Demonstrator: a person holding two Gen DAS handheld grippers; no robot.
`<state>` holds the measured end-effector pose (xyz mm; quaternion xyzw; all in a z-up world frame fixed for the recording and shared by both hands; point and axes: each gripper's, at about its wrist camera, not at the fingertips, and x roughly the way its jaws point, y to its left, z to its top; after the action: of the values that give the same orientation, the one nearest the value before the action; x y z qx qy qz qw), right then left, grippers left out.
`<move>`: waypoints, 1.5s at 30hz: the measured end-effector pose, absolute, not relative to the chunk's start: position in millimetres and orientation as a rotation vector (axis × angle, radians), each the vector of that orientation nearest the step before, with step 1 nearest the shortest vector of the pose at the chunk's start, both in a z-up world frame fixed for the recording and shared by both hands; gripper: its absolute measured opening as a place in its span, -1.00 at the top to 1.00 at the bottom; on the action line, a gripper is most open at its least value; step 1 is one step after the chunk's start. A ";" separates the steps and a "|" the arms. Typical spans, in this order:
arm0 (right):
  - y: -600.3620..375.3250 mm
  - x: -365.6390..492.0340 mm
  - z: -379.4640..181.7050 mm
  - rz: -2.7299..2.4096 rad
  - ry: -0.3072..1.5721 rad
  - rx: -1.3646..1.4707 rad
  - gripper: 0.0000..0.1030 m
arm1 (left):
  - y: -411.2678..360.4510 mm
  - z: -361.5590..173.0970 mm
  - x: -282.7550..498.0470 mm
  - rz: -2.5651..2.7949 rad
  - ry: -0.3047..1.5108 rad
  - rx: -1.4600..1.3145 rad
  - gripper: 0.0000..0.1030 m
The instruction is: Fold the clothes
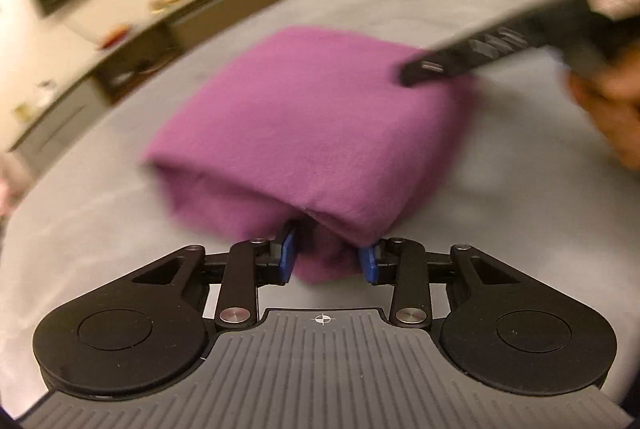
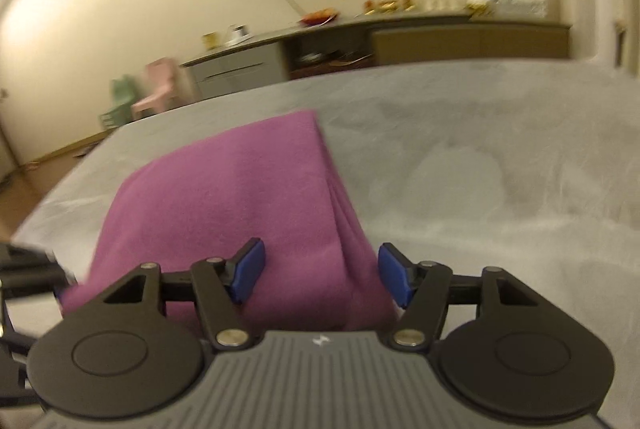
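Left wrist view — the left gripper [image 1: 330,255] is clamped on the near edge of the folded purple cloth [image 1: 304,125], which lies on the grey bedsheet [image 1: 100,229].

Right wrist view — the right gripper [image 2: 322,273] stands apart, pads [image 2: 250,269] clear, straddling the cloth's near right corner.

A purple fleece-like cloth [image 1: 304,133] lies folded into a thick, roughly square bundle on a grey sheet [image 1: 460,9]. Its layered edges run down the right side in the right wrist view; one near corner seems lifted slightly, though blur obscures it.
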<state>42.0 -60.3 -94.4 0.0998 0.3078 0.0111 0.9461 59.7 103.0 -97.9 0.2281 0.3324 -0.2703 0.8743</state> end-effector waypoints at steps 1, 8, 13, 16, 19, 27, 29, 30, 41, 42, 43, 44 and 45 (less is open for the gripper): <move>-59.5 53.8 -96.3 0.002 0.618 0.182 -0.39 | 104.7 -98.4 77.4 -0.537 0.712 0.423 0.63; -113.7 80.4 -68.0 0.058 0.632 0.242 -0.30 | 150.3 -53.3 77.8 -0.659 0.694 0.089 0.57; -109.7 86.5 -53.5 0.214 0.548 0.119 -0.27 | 137.6 -15.6 100.3 -0.711 0.618 -0.107 0.46; -85.7 101.3 -77.5 0.389 0.644 -0.058 -0.17 | 113.2 -29.2 124.8 -0.700 0.710 -0.064 0.49; -89.3 116.6 -97.8 0.424 0.675 -0.099 -0.47 | 90.7 -52.7 137.3 -0.660 0.751 0.036 0.41; -144.1 186.7 -102.8 0.352 0.700 0.034 -0.43 | 51.1 -49.2 190.6 -0.624 0.760 0.047 0.40; -164.8 190.0 -104.4 0.346 0.721 0.086 -0.42 | 58.6 -50.3 185.4 -0.624 0.764 0.019 0.40; -173.5 187.8 -104.5 0.334 0.739 0.101 -0.41 | 62.4 -52.0 180.9 -0.619 0.765 0.006 0.40; -154.4 84.1 -62.1 0.148 0.708 0.113 -0.81 | 78.1 -31.0 95.2 -0.461 0.776 -0.052 -0.57; -148.6 73.1 -63.6 0.147 0.707 0.126 -0.83 | 76.1 -30.5 90.6 -0.444 0.782 -0.052 -0.61; -143.9 64.8 -67.5 0.140 0.718 0.135 -0.83 | 74.1 -30.0 86.0 -0.427 0.787 -0.052 -0.66; -139.3 56.6 -71.4 0.133 0.730 0.145 -0.83 | 72.1 -29.4 81.4 -0.411 0.793 -0.053 -0.70; -135.5 48.7 -75.7 0.126 0.742 0.154 -0.83 | 70.2 -30.7 77.3 -0.399 0.803 -0.057 -0.75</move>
<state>48.7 -135.5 -75.7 0.0749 0.3621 0.0616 0.9271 77.3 70.2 -30.7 -0.0277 0.3880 -0.1926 0.9009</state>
